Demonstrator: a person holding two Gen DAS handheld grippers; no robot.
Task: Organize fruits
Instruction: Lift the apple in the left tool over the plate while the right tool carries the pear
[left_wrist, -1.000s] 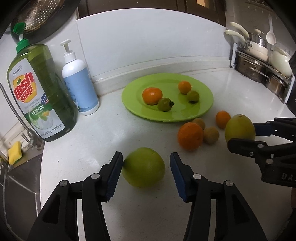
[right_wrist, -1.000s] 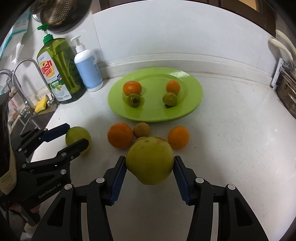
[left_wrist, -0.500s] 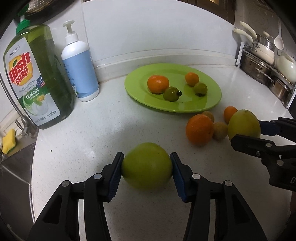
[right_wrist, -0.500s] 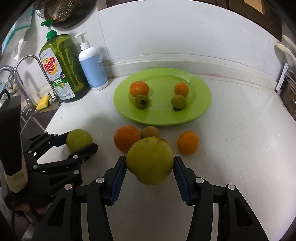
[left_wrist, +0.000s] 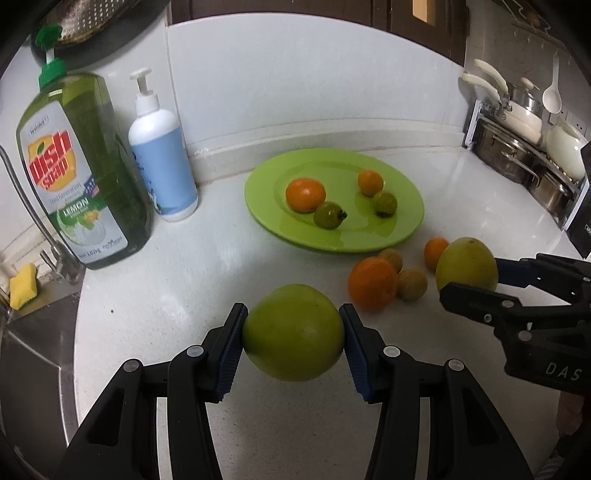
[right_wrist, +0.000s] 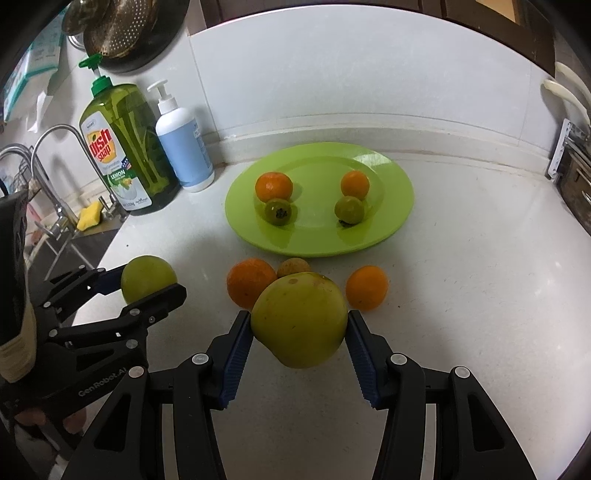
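The left hand-held gripper (left_wrist: 293, 334) is closed on a round green fruit (left_wrist: 293, 332), its blue ribbed pads pressing the fruit's two sides at the near edge of the white desk (left_wrist: 177, 280). The right hand-held gripper (right_wrist: 300, 326) likewise clamps a larger yellow-green fruit (right_wrist: 299, 317), which has a few brown marks near its top. In the right wrist view the left hand-held gripper shows at the near left with its green fruit between its fingers; in the left wrist view the right one shows at the right with the yellow-green fruit. Beyond the held fruits, on the desk, lie a large orange (right_wrist: 248, 282), a small brownish fruit (right_wrist: 293, 266) just beside it, and a smaller orange (right_wrist: 366, 287) to the right; the left wrist view shows a second brownish fruit (left_wrist: 412, 283) touching the large orange. Farther back sits a green plate (right_wrist: 391, 218) carrying two oranges, a bigger one (right_wrist: 274, 185) at the left and a smaller one (right_wrist: 355, 183) at the right, each with a small green fruit just in front of it (right_wrist: 279, 211) (right_wrist: 349, 209). At the far left, against the wall, stand a green dish soap bottle (right_wrist: 125, 147) and a white and blue pump bottle (right_wrist: 184, 147), side by side. Left of them are a faucet (right_wrist: 55, 136) and a yellow sponge (right_wrist: 89, 215) by the sink.
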